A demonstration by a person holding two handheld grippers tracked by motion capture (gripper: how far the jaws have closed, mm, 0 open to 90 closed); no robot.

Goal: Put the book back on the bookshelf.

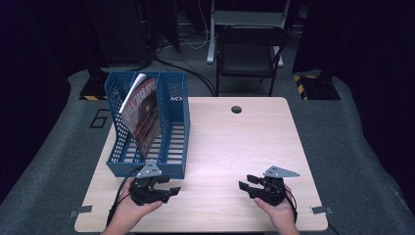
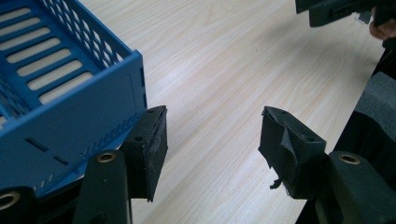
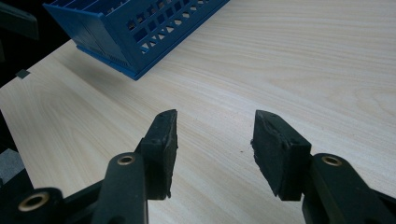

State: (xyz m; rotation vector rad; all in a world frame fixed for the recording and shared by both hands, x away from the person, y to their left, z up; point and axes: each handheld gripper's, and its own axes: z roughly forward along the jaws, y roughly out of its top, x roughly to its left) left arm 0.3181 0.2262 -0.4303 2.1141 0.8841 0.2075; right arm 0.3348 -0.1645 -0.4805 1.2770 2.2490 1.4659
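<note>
Resting low at the tabletop's (image 1: 230, 147) near edge: left tool (image 1: 169, 191) and right tool (image 1: 246, 185), both gaping, empty. Standing behind the left tool: blue file rack (image 1: 169, 128) holding a leaning magazine (image 1: 142, 112).

Spreading wide beside the rack's corner (image 2: 93, 116).

Gaping over bare wood.

Blue perforated file rack (image 1: 169, 142) on table's left, magazine (image 1: 141, 110) leaning inside

Light wood-grain rectangular table (image 1: 235, 147) bearing a blue perforated plastic file rack (image 1: 172, 147) at its left side.
</note>
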